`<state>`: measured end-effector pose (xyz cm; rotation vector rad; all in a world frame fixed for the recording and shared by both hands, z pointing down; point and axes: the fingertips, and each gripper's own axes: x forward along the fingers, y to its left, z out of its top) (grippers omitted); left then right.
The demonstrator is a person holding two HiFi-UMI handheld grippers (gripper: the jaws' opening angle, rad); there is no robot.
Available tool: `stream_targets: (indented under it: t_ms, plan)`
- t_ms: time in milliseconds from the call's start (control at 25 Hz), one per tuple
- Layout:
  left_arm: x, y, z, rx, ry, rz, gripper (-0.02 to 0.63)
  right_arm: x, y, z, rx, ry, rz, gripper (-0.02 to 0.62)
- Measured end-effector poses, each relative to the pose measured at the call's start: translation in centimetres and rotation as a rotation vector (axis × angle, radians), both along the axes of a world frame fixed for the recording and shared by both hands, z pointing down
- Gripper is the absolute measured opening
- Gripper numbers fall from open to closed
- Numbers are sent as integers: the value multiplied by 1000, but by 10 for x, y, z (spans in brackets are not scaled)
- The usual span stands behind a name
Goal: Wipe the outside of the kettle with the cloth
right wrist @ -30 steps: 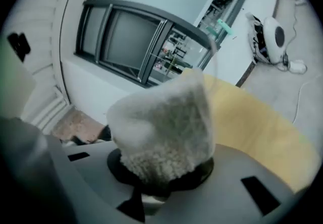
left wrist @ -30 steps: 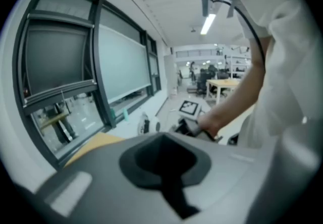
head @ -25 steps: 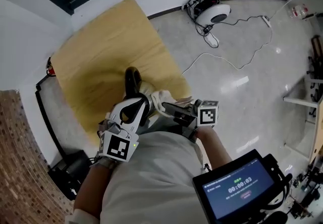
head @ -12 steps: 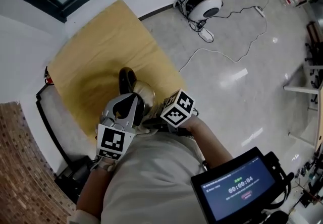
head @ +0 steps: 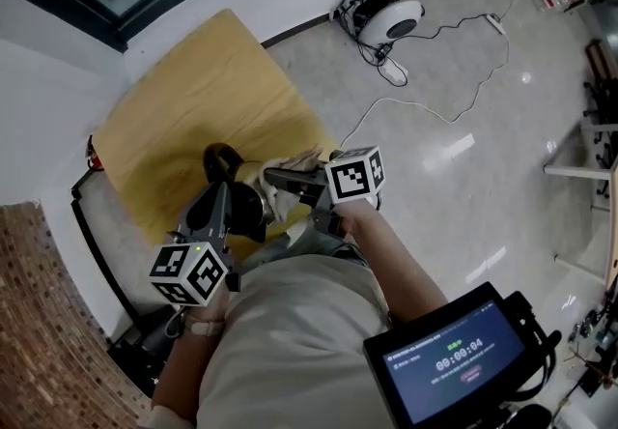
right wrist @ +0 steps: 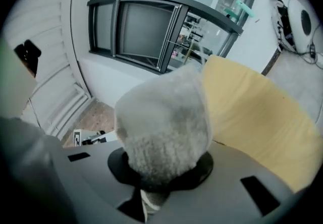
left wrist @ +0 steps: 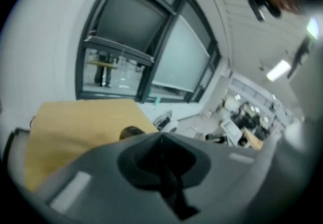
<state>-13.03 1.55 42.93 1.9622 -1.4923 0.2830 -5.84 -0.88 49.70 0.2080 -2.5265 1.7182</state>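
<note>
Kettle stands on tabletop near its front edge. It looks rigid and likely slick, so steady it by the handle. Right hand-held gripper pinches the cloth — soft, light — just beside the kettle. Left hand-held gripper: jaws together, apparently empty.

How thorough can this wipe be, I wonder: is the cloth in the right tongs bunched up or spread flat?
Bunched up. The cloth stands out of the shut right tongs as one rounded wad, with no flat edge showing.

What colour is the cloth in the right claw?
The cloth is light grey; it shows best in the right gripper view.
</note>
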Motion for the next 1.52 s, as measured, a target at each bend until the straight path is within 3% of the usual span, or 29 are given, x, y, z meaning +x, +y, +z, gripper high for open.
stream_targets:
  t_ms: [200, 320, 400, 440, 520, 560, 600, 680, 720, 800, 880, 920, 960, 1000, 1120, 1160, 1200, 1280, 1320, 1400, 1440, 1520]
  plan:
    - [-91, 25, 3, -3, 170, -480, -11, -75, -10, -1, 85, 6, -17, 94]
    - [-121, 47, 8, -7, 327, -736, -11, -118, -24, -4, 193, 22, -10, 94]
    - [-124, 52, 10, -9, 432, -821, -11, -126, -36, -8, 230, 10, 24, 94]
    - [-123, 52, 6, -2, 484, -820, -11, -120, -42, -12, 210, -18, 64, 94]
    - [-114, 46, -16, 54, 532, -683, -11, -87, -49, -37, 119, -140, 167, 94]
    - [-105, 40, -31, 90, 479, -535, -12, -69, -45, -54, 84, -212, 189, 94]
    - [-93, 36, -41, 110, 355, -343, -12, -57, -34, -70, 68, -266, 168, 94]
    - [-64, 34, -36, 73, -3, 38, -12, -54, -3, -76, 95, -256, 39, 94]
    - [-51, 35, -26, 34, -151, 173, -11, -58, 10, -65, 130, -192, -10, 94]
    - [-34, 38, -9, -12, -305, 298, -11, -65, 16, -11, 155, 18, 12, 94]
    - [-30, 37, -6, 6, -376, 286, -3, -63, 8, 67, 51, 242, 107, 94]
    - [-30, 37, -7, 24, -413, 272, -3, -61, 5, 92, -2, 306, 130, 94]
    - [-28, 37, -9, 44, -447, 262, -3, -62, 4, 94, -18, 304, 140, 93]
    - [-25, 37, -10, 64, -475, 259, -3, -64, 2, 69, 16, 226, 146, 91]
    - [-21, 39, -13, 90, -488, 254, -3, -68, 4, -42, 220, -168, 171, 91]
    - [-22, 40, -13, 87, -470, 245, -3, -67, 5, -39, 234, -171, 181, 91]
    - [-24, 39, -12, 83, -448, 234, -3, -64, 4, -7, 193, -73, 194, 91]
    - [-29, 36, -10, 78, -414, 211, -3, -58, 3, 84, -21, 194, 208, 91]
    - [-32, 35, -9, 79, -408, 203, -3, -57, 6, 102, -101, 236, 203, 91]
    - [-35, 35, -10, 87, -413, 191, -3, -59, 20, 57, -57, 96, 137, 88]
    - [-36, 35, -12, 88, -413, 181, -3, -58, 33, 18, -7, -30, 66, 89]
    - [-42, 36, -13, 78, -400, 146, -3, -50, 70, -34, -22, -216, -116, 89]
